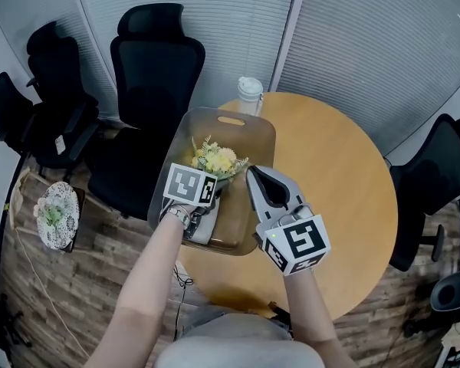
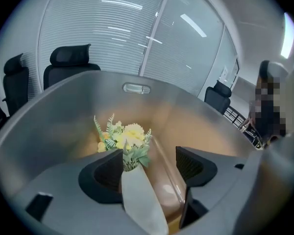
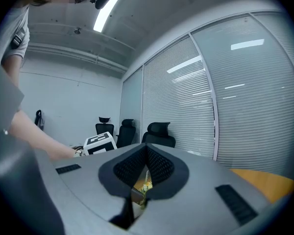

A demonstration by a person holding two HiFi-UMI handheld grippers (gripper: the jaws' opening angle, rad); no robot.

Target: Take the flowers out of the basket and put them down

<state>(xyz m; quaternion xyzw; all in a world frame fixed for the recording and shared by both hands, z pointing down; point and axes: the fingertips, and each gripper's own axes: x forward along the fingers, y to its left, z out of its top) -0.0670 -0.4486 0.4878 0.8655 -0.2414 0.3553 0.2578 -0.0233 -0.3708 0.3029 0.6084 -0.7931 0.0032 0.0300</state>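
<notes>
**Flowers in basket, left fingers open around the wrap**

Yellow flowers [image 1: 217, 159] lie inside the translucent basket [image 1: 241, 125], which stands on the round wooden surface [image 1: 345, 198]. The left gripper [image 2: 149, 168] reaches down into the basket. Its fingers are spread apart, with the bouquet's white wrap [image 2: 139, 199] between them, close to the left finger and not clamped. The right gripper [image 3: 146, 165] is at the basket's right rim with its fingers closed together. Whether they pinch the rim cannot be told. A lidded cup [image 1: 249, 94] stands just behind the basket.
</notes>
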